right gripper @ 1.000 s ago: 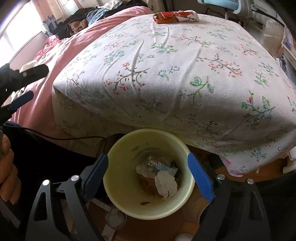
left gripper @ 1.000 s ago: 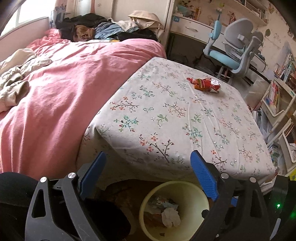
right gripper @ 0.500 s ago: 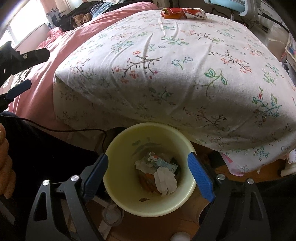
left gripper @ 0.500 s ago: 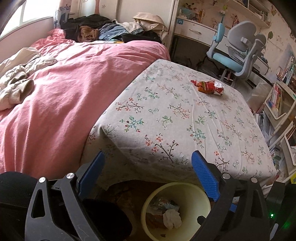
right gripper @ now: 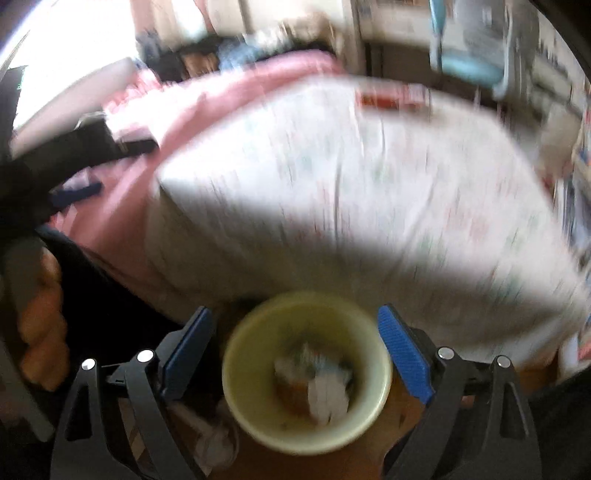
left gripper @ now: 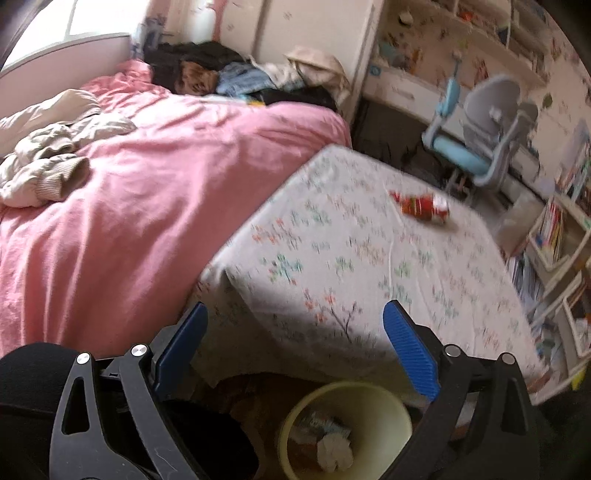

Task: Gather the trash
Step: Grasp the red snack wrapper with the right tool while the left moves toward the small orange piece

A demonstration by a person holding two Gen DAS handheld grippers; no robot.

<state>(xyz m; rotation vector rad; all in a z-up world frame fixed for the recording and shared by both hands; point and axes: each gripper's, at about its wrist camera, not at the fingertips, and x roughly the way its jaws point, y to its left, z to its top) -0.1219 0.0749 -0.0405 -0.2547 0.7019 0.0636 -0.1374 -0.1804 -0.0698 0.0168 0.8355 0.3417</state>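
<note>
Above the bin (right gripper: pixel 306 373), both grippers' jaws apart, apparently empty; wrapper (left gripper: pixel 423 205) on bed

Daylight from window (left gripper: pixel 92 18) at upper left, fisheye-curved dark edges, right wrist view heavily motion-blurred

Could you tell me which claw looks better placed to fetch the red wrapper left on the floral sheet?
Probably the right claw: open and empty. It hangs over the bin, on the wrapper's side of the bed. The left claw, also open, sits toward the pink duvet.
</note>
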